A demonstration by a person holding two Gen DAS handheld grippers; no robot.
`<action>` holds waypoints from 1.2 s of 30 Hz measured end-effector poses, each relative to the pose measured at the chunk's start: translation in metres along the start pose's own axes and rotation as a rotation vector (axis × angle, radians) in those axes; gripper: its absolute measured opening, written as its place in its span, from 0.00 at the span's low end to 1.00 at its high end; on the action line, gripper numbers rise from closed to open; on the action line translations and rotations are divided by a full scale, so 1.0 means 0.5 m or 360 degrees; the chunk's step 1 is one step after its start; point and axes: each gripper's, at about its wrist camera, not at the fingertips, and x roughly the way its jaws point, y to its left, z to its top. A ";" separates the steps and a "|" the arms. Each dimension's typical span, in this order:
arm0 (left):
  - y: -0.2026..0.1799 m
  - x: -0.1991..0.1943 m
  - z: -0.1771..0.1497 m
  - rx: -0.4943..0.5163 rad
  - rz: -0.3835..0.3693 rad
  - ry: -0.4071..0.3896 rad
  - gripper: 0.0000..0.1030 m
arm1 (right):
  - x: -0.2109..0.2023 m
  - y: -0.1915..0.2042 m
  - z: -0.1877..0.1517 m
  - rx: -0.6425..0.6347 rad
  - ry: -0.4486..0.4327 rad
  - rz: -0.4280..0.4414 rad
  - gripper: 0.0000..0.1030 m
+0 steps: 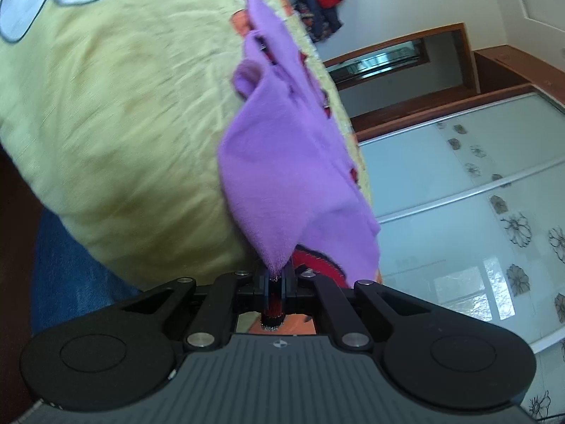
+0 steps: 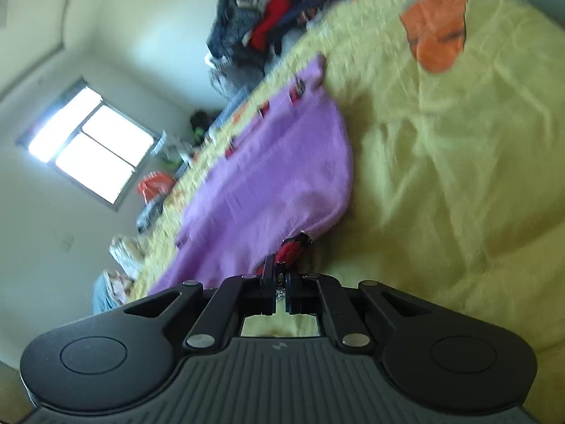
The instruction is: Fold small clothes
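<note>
A small purple garment (image 1: 282, 162) with red trim hangs stretched over the yellow bedspread (image 1: 116, 116). My left gripper (image 1: 276, 275) is shut on one corner of it, the cloth pinched between the jaws. In the right wrist view the same purple garment (image 2: 268, 183) spreads away from my right gripper (image 2: 280, 272), which is shut on its red-trimmed edge. Both views are tilted and blurred by motion.
A pile of dark and red clothes (image 2: 268, 24) lies at the far end of the bed. An orange patch (image 2: 438, 31) marks the bedspread. A mirrored wardrobe (image 1: 476, 212) stands on one side, and a window (image 2: 88, 141) is in the wall.
</note>
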 end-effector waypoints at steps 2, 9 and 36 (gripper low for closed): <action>-0.005 -0.005 0.001 0.0009 -0.0024 -0.0016 0.05 | -0.009 0.017 0.005 -0.0048 -0.0041 0.0015 0.04; -0.040 -0.034 -0.001 0.0078 -0.0112 -0.0080 0.05 | -0.045 0.066 0.026 -0.0098 -0.0162 0.0150 0.04; -0.008 -0.115 -0.047 0.0098 -0.0058 -0.0032 0.04 | -0.120 0.031 -0.061 0.0045 -0.0143 0.0132 0.04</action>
